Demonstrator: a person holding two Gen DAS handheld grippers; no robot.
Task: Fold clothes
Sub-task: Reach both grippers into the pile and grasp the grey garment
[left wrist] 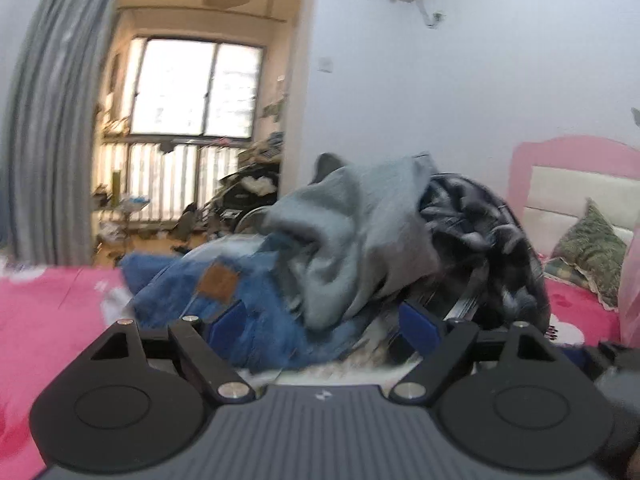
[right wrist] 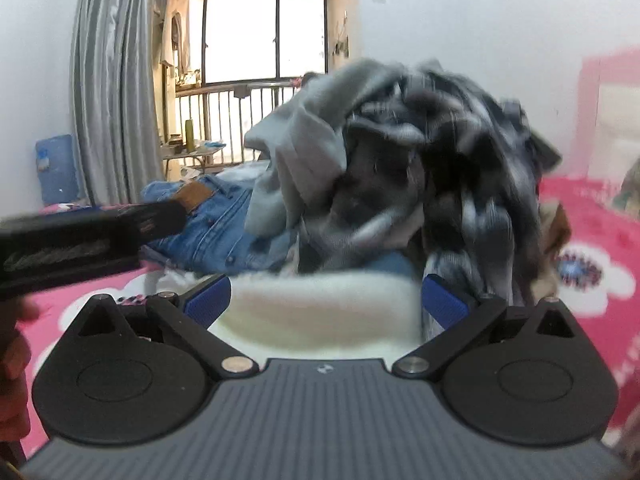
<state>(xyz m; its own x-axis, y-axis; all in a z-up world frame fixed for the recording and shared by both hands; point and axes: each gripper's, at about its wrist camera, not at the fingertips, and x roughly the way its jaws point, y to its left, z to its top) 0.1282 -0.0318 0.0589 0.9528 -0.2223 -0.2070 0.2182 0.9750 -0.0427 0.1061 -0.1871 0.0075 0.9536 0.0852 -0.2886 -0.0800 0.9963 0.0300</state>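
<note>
Clothes sit in one heap mid-bed: jeans (left wrist: 248, 300) at the bottom with the tan waist patch showing, grey sweatshirt (left wrist: 352, 236) draped over them, dark plaid garment (left wrist: 492, 240) piled on the right side of the heap. A white fleecy piece (right wrist: 320, 312) lies nearest in the right wrist view.

Step, as I read it: picking the first item out of the heap; nothing is laid flat or folded yet.

Left gripper (left wrist: 324, 320) is wide apart and empty, with the jeans beyond its blue pads. Right gripper (right wrist: 326, 300) is also spread wide; the white fleecy piece lies between the pads, but I see no pinch on it. The dark bar crossing at left in the right wrist view looks like the other gripper's body.

Next move calls for closing on one layer only. The white piece is nearest and free on top, so it's the easy candidate. The sweatshirt would drag the plaid one with it.

Room: open pink bedspread (left wrist: 52, 312) to the left of the heap is good for laying out. To the right are a pillow (left wrist: 588, 248) and the headboard (left wrist: 576, 168), so it's tighter there. The bed's far edge drops off just behind the jeans.
</note>
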